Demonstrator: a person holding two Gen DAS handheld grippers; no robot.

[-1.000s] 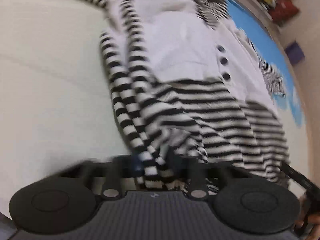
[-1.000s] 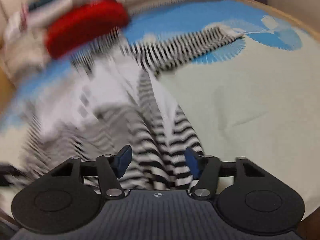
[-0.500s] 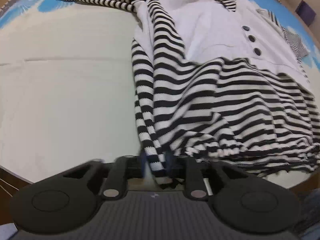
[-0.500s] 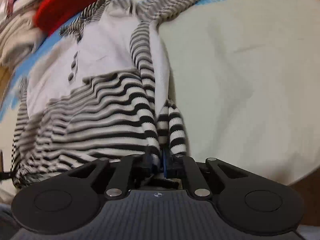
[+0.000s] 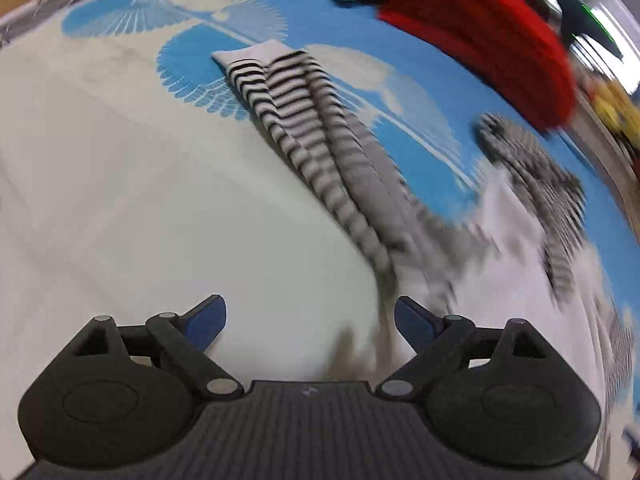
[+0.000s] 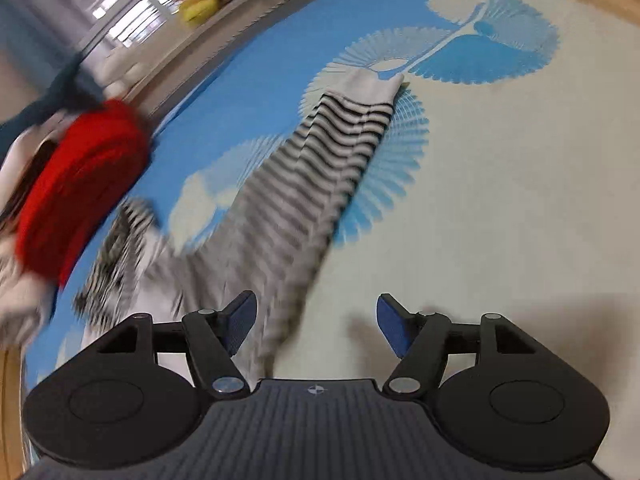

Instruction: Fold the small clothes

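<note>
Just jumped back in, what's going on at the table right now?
A person with a gripper in each hand is folding a small black-and-white striped top on a blue and cream cloth. Neither gripper holds anything. The left gripper and the right gripper are both opening, each over one striped sleeve that lies stretched out flat, the other being. A red garment sits in a pile at the far edge. Both views are blurred.
</note>
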